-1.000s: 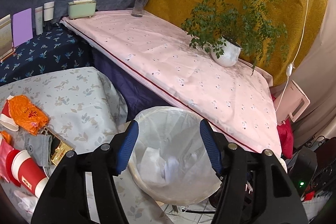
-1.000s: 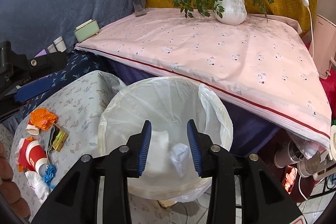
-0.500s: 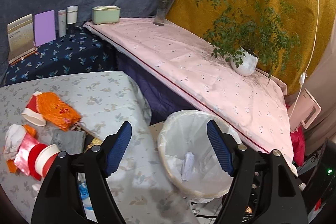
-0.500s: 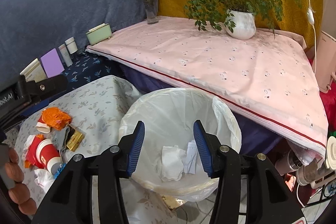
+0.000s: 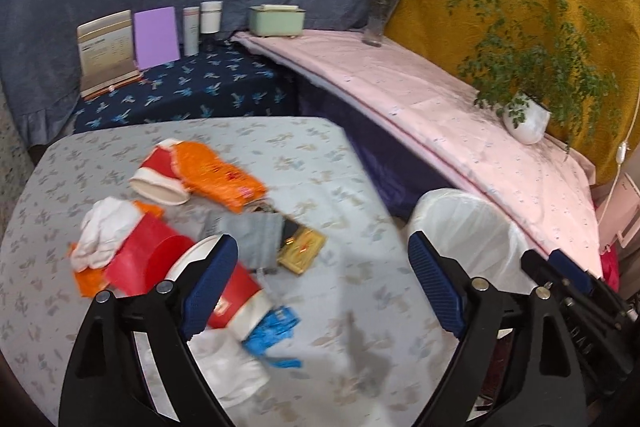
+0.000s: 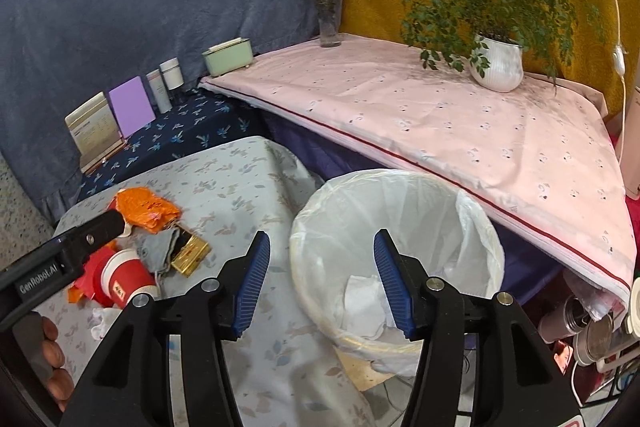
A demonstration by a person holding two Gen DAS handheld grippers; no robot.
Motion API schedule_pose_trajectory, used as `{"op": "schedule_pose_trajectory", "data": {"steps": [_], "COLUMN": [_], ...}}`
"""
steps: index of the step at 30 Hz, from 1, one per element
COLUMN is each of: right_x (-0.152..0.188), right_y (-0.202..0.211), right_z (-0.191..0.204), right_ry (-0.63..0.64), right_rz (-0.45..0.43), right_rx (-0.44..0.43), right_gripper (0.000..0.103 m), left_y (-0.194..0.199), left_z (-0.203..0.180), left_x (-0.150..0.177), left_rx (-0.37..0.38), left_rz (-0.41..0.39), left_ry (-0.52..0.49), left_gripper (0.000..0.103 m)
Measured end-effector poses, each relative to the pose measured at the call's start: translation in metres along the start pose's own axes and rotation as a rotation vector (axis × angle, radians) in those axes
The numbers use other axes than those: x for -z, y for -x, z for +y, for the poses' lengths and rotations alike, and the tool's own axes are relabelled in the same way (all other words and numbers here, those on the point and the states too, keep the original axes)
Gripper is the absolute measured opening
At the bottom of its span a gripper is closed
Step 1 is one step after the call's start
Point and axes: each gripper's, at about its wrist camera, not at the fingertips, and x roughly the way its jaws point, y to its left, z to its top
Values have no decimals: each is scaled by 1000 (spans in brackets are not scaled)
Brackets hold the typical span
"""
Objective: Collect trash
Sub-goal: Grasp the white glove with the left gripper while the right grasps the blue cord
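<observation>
Left gripper [image 5: 323,283] over the floral tabletop [image 5: 320,163], jaws spread wide, nothing between them; its left finger overlaps a red paper cup [image 5: 224,291] lying on its side near the front edge of the tabletop. Trash clustered on the left half of the tabletop: a second red cup [image 5: 158,175] on its side toward the back, an orange wrapper [image 5: 216,175] touching it, a white crumpled tissue [image 5: 106,235] at the left of the heap, red packaging [image 5: 140,259] under it, a grey pouch [image 5: 248,239] and a gold box [image 5: 301,254] toward the middle, a blue scrap [image 5: 272,329] and another white tissue [image 5: 228,371] near the front edge. Right gripper [image 6: 320,279] sits above the gap between the tabletop's right edge and the lined bin [image 6: 460,211], jaws open fairly wide, empty. Bin stands just beside the tabletop's right edge, below the pink-covered shelf [image 6: 440,115]; white crumpled paper [image 6: 360,303] lies at its bottom. On the shelf: potted plant [image 6: 498,63], vase of flowers [image 6: 330,15], green box [image 6: 228,57]. Left view blurred
</observation>
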Motion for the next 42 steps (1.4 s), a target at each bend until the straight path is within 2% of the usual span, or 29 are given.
{"op": "schedule_pose_trajectory", "data": {"steps": [6,13,22,29,30,33,35,37,38,40,42], "right_x": [8,21,39,51,52,55,57,59,60,62,64], "right_y": [-4,-11,-24,-33,-34,-37,-38,-39,-40,-41,-42], "right_z": [30,65,95,109,110,113,115,117,118,120,122], "right_ry": [41,87,130,150,152,157,162,165,166,169,172], "right_rz": [24,60,115,150,154,165,170,175,177,182,186], "right_rx": [-41,-83,-116,-126,-126,-129,-130,-132,-134,-136,-139], "right_gripper": [53,53,53,53,53,53,53,53,53,53,53], "left_y": [1,-4,-24,-38,-39,-43,-42,-40,-39,-35,-31], "left_z": [42,77,102,107,107,107,108,108,108,109,112], "left_x": [22,52,80,90,91,93,94,93,92,91,90], "left_rx": [-70,-143,-151,-115,-106,-59,-43,-30,-25,-16,-5], "left_rz": [36,91,185,224,226,250,253,248,248,247,244], "left_ry": [31,38,63,82,81,83,93,88,85,90,103], "left_gripper": [90,91,92,91,88,66,59,41,38,22,17]}}
